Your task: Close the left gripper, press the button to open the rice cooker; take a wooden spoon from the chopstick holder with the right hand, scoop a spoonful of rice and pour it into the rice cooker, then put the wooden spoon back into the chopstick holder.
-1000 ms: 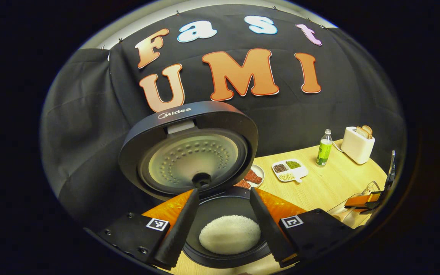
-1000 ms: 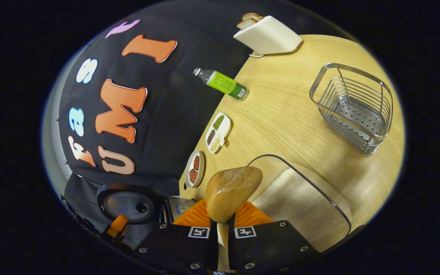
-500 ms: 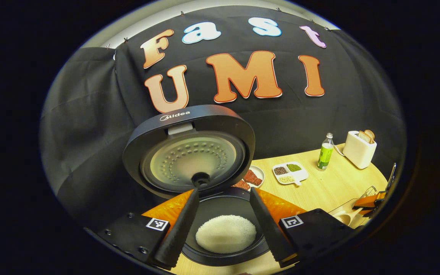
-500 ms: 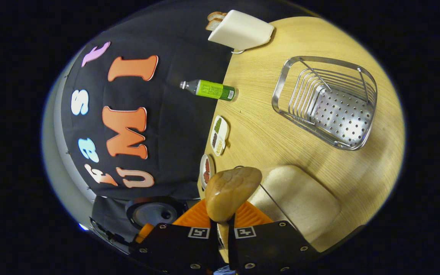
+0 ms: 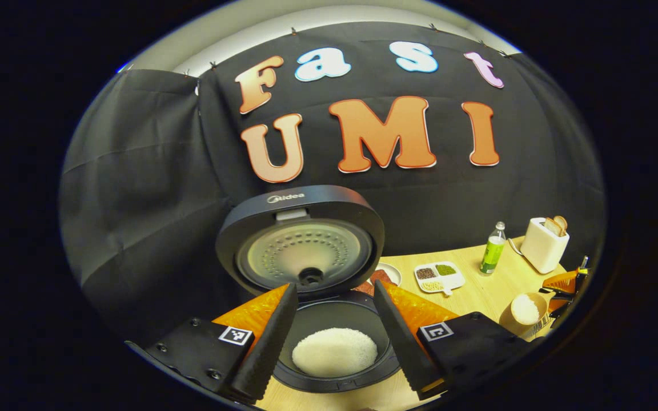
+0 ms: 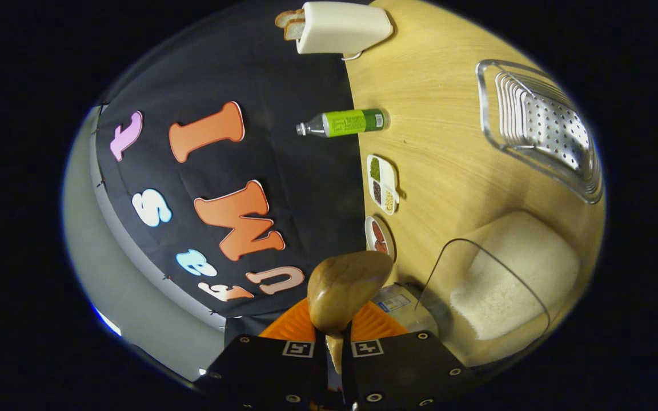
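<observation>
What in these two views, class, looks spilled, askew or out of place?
Nothing stands out. The rice cooker stands open with rice heaped inside; the wooden spoon sits in the right gripper; the table shows no spilled grains.

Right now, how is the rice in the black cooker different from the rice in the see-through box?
The rice in the cooker lies in a small round mound inside a dark round pot; the rice in the clear box spreads in a wide bed with squarish corners. The cooker's rice sits under a raised lid, between the left gripper's open fingers; the box has no lid on it. Both are white, uncooked-looking grains.
</observation>
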The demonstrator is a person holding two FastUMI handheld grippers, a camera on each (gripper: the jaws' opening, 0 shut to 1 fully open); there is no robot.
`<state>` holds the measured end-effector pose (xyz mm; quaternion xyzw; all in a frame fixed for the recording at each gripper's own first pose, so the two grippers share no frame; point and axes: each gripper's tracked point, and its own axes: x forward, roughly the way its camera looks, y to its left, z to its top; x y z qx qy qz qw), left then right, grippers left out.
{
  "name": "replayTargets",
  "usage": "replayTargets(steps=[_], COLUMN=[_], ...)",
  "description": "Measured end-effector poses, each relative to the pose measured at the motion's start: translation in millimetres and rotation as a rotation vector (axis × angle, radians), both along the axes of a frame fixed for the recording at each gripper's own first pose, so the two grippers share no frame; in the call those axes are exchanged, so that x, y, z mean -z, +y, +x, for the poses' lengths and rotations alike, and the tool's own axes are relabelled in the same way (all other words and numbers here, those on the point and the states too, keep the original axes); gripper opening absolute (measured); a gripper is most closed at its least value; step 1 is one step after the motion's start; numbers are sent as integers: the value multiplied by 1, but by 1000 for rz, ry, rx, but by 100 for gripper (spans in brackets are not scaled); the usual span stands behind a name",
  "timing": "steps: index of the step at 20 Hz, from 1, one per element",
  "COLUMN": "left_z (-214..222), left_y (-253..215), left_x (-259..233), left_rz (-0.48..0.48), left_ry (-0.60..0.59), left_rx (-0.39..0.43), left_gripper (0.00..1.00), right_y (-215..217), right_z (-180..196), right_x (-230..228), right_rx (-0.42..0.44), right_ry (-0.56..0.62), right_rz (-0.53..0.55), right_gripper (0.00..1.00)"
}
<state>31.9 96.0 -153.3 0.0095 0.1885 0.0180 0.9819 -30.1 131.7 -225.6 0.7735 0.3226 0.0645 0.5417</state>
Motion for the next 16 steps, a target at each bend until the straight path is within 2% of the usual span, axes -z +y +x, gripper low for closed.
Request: replayTargets(steps=[1, 7, 9, 13, 16], left_z=[-6, -47, -64, -91, -106], left_y=[8, 71, 91, 105, 115], left_x=[-2, -25, -33, -32, -34], left_rz=[-1, 58, 83, 110, 197], left_ry=[-5, -60, -78, -70, -73], left_rx=[-32, -229, -289, -355, -374], left_gripper=[91, 91, 91, 91, 91], right_y=[8, 70, 95, 138, 163], right_z=[9, 53, 60, 70, 74], right_x=[-8, -51, -62, -64, -62], right_rx=[-20, -167, -234, -330, -374], right_ry=[-9, -76, -110, -123, -126], right_rz=[19, 103, 101, 83, 54], right_gripper=[9, 9, 9, 9, 9])
